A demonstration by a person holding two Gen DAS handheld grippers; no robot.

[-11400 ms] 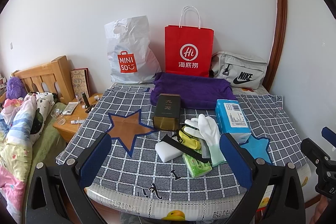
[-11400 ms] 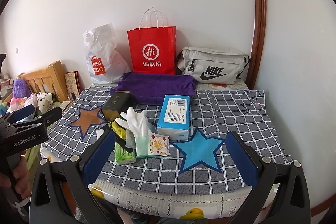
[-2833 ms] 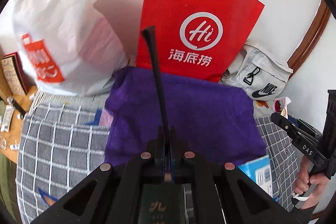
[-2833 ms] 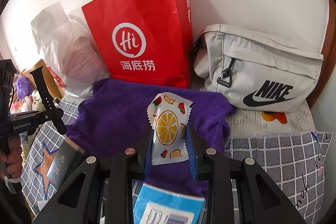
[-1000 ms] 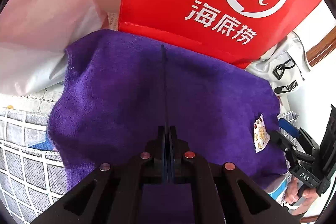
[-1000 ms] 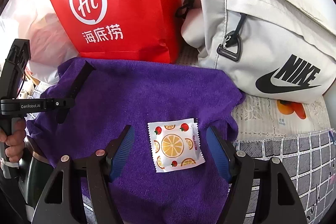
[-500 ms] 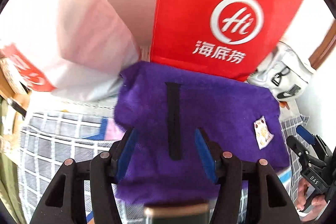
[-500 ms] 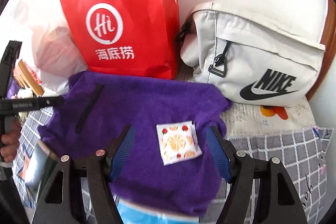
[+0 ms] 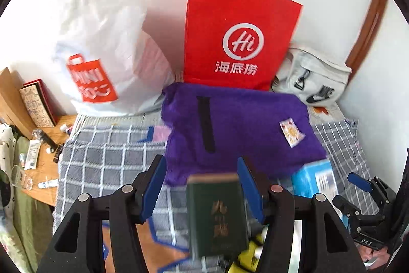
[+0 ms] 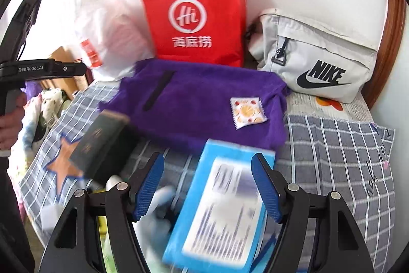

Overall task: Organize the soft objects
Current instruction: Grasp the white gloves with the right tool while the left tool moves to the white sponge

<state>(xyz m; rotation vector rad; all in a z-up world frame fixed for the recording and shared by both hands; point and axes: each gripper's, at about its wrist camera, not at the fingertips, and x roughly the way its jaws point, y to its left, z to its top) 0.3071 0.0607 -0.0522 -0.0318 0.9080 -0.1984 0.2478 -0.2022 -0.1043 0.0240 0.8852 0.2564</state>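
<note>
Left wrist view: left gripper (image 9: pixel 200 186) with blue pads apart, gripping nothing; dark green box (image 9: pixel 217 215) below and between them, blurred, contact unclear. Beyond, purple towel (image 9: pixel 240 129) spread on the checked bedcover (image 9: pixel 107 160), black strap (image 9: pixel 206 127) lying lengthwise on its left part, orange-print sachet (image 9: pixel 291 131) on its right part. Red paper bag (image 9: pixel 237 37) upright behind the towel, white plastic bag (image 9: pixel 107 42) to its left, grey waist bag (image 9: pixel 311 78) to its right.

Right wrist view: right gripper (image 10: pixel 207 186) with jaws wide apart, empty; blue tissue pack (image 10: pixel 225 211) under them, blurred. Same towel (image 10: pixel 199 106) ahead, strap (image 10: pixel 158 91) near its left edge, sachet (image 10: pixel 246 112) near its right edge, well apart. Left gripper's body at far left, gripped by a hand (image 10: pixel 10 117).
</note>
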